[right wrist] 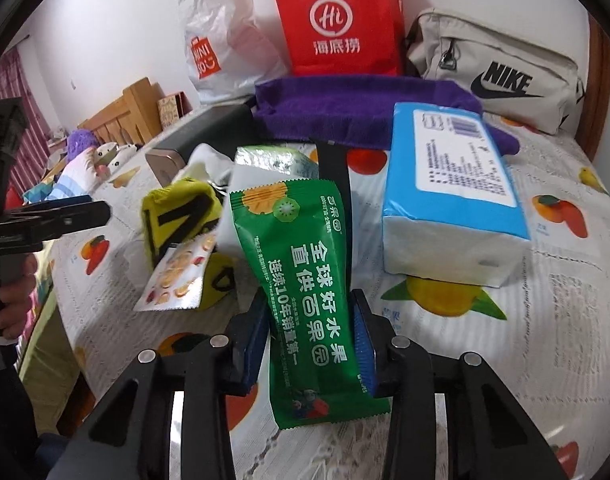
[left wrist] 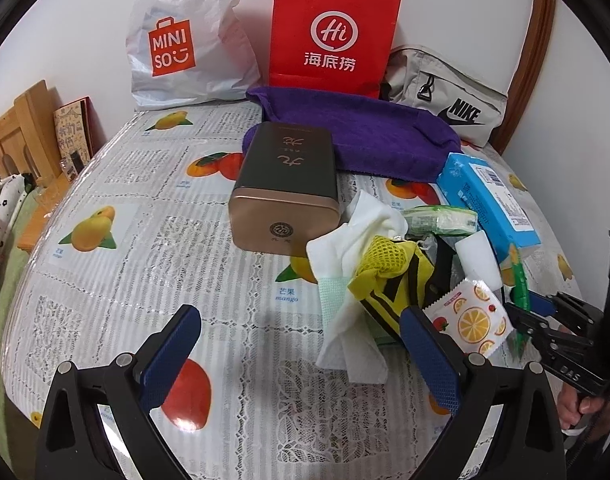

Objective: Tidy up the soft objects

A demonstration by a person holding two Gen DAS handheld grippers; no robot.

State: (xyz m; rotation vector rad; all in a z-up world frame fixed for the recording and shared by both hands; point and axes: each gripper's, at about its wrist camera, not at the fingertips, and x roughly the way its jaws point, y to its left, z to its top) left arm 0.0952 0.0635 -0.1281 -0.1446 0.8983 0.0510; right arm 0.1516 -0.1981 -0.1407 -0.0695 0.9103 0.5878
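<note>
My right gripper (right wrist: 311,320) is shut on a green wet-wipe packet (right wrist: 305,280) and holds it above the table; the packet also shows edge-on in the left wrist view (left wrist: 519,280). My left gripper (left wrist: 301,344) is open and empty, low over the table, its right finger beside a pile: a white cloth (left wrist: 353,248), a yellow-and-black mesh bag (left wrist: 389,276), an orange-print sachet (left wrist: 471,316) and a white sponge (left wrist: 477,258). A blue tissue pack (right wrist: 453,192) lies to the right. A purple towel (left wrist: 357,132) lies behind.
A gold tin box (left wrist: 289,188) lies mid-table on the fruit-print cloth (left wrist: 125,280). A Miniso plastic bag (left wrist: 185,36), a red paper bag (left wrist: 333,32) and a Nike pouch (left wrist: 445,96) stand along the back wall. A bed lies off the left edge.
</note>
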